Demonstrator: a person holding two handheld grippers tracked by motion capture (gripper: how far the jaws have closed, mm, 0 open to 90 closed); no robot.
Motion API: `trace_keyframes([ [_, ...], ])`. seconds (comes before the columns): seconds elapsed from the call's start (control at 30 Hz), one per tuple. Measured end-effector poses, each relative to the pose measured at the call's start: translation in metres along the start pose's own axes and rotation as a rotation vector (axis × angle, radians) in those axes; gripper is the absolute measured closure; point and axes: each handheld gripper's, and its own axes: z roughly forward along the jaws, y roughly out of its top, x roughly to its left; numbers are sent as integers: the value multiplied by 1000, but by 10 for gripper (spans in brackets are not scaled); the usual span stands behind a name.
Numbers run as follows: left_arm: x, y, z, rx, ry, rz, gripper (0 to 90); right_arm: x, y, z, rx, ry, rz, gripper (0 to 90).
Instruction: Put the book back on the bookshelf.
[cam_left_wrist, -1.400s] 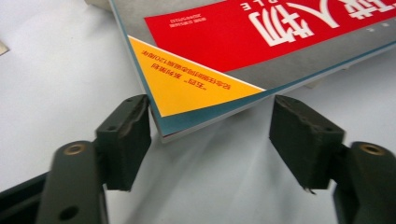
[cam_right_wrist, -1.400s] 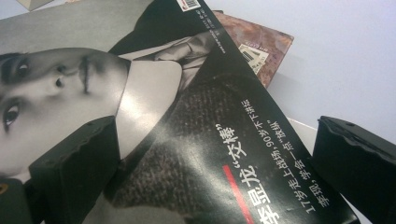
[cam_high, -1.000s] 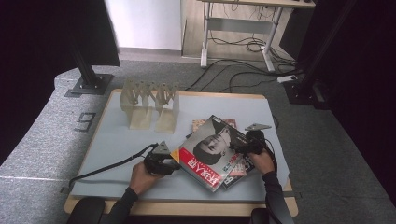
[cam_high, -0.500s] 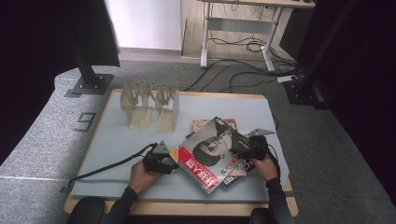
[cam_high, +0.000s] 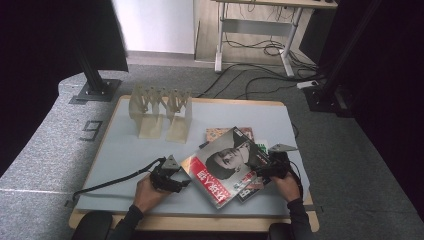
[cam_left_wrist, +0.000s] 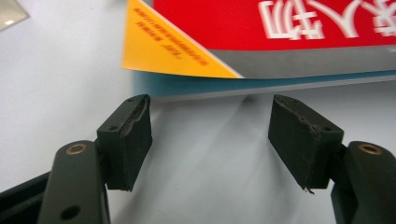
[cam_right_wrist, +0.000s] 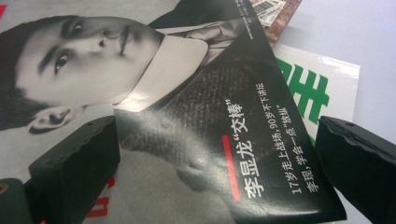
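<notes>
Left hand-held gripper (cam_high: 184, 183) opened, released magazine (cam_high: 225, 165).

Pale wooden folding rack (cam_high: 161, 113) near the table's (cam_high: 120, 150) far left corner, metal desk frame (cam_high: 260, 37) and loose cables (cam_high: 260, 65) on grey floor beyond the far edge

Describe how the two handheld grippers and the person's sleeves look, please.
Both grippers are black. The left gripper carries a grey three-cornered plate on top and trails a long black cable across the table. Its jaws end in blocky black pads with worn, chipped edges, fixed to dark arms with brass-coloured rivets. The right gripper has a similar grey plate and black pads. The sleeves are dark.
</notes>
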Motion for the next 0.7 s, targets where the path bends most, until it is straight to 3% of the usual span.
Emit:
trace_keyframes([
  [0.17,-6,-1,-3,-26,-19,-29,292,3,-4,-4,-1,0,0,8],
  [0.3,-12,-3,-6,-43,-51,-27,310,5,-6,-6,-3,-3,-1,8],
  [0.53,-15,-5,1,-45,-111,-54,334,9,-7,-8,-5,-14,-3,7],
  [0.7,-13,-3,3,-45,-106,-60,339,11,-10,-11,-6,-17,1,7],
])
